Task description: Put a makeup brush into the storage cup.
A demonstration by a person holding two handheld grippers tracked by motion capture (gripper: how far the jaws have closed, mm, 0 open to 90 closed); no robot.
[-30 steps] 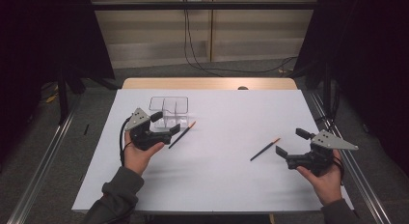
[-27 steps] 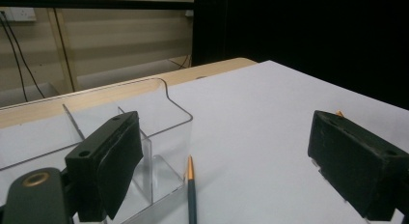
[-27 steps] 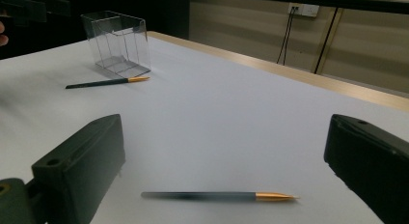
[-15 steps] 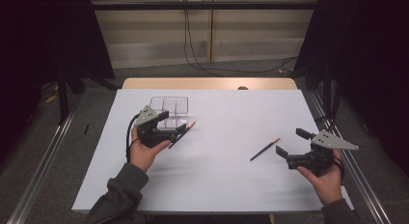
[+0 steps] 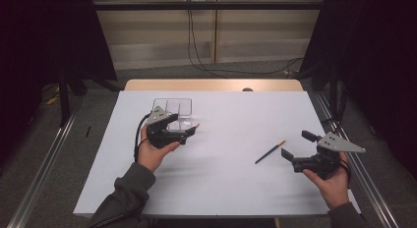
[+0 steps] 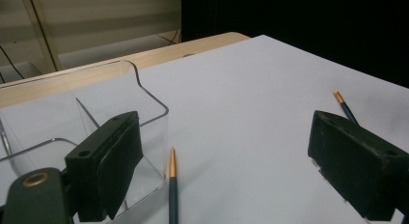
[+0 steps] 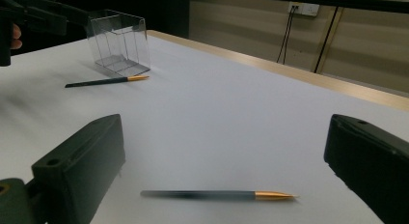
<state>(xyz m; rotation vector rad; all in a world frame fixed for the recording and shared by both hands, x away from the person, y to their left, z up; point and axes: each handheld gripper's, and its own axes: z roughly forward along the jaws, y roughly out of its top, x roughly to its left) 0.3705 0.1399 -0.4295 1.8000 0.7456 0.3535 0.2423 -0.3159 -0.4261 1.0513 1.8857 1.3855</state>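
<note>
My left tool (image 6: pixel 231 171) hangs open over one pencil (image 6: pixel 173 195) lying on the tabletop (image 5: pixel 236 188) between its jaws, just beside the clear box (image 6: pixel 144 93); my right tool (image 7: pixel 226 185) gapes before another pencil (image 7: pixel 217 195).

A lab recording bay: black curtains (image 5: pixel 49 36) flank a white-covered table (image 5: pixel 236 188); floor rails (image 5: pixel 44 164) alongside.

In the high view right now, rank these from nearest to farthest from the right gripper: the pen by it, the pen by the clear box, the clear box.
From the right gripper:
1. Pen on the right, just off its jaw tips.
2. Pen on the left, under the left gripper.
3. Clear box, at the far left, slightly beyond that pen.
</note>
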